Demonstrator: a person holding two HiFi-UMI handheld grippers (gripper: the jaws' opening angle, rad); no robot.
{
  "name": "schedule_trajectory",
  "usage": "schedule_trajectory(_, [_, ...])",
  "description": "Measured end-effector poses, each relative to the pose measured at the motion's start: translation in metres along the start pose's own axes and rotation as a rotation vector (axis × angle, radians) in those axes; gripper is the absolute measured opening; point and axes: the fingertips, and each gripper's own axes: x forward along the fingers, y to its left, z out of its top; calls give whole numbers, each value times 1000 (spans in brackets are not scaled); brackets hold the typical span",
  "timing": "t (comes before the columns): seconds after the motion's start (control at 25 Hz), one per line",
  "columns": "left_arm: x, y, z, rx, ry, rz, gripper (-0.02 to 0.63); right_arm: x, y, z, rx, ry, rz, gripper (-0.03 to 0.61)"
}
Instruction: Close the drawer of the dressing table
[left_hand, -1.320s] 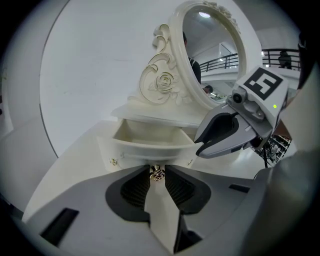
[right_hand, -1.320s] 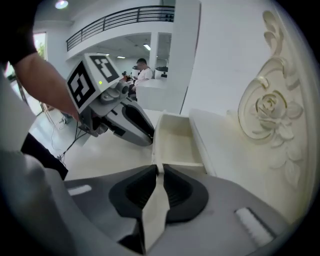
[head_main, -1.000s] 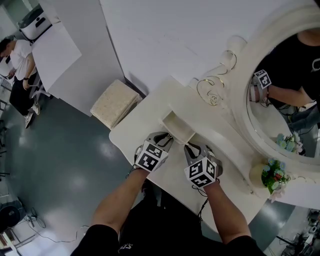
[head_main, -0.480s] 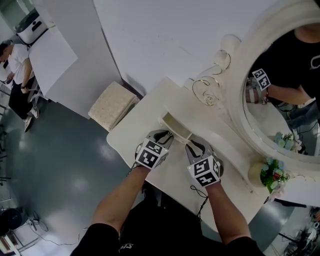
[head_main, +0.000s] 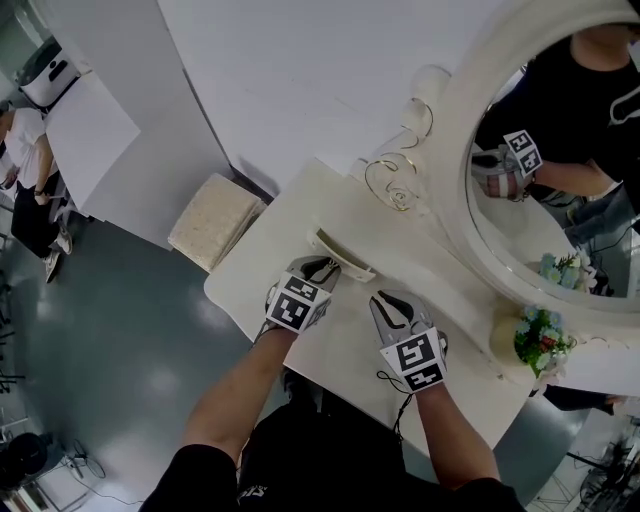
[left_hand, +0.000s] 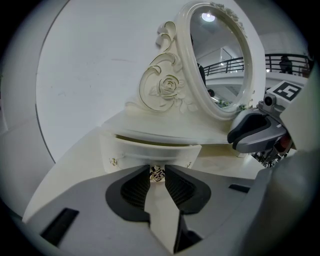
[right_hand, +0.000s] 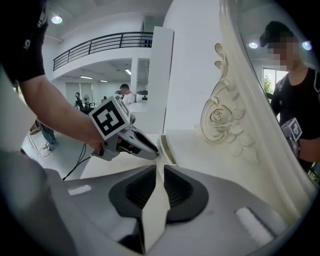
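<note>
Stock as I read it from my station:

- Dressing table (head_main: 345, 345): cream, with a carved oval mirror (head_main: 560, 180) at its back.
- Drawer (head_main: 343, 258): under the raised shelf, standing slightly out from its housing (a thin slot shows along the top).
- Drawer knob (left_hand: 157, 173): small, metal, centred on the drawer front.
- Left gripper (head_main: 322, 268): jaws narrow, pads pinching the knob on both sides.
- Right gripper (head_main: 382, 300): above the tabletop, just beside the drawer, jaws a slim slit apart, empty.
- Flower pot (head_main: 540, 340): on the tabletop, near the mirror's base.
- Padded stool (head_main: 215, 220): on the floor, beside the table.
</note>
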Motion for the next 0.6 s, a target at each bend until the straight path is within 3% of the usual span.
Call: schedule_trajectory(0.6, [22, 7, 8, 22, 40, -13, 98, -26, -10, 0, 105, -55, -38, 43])
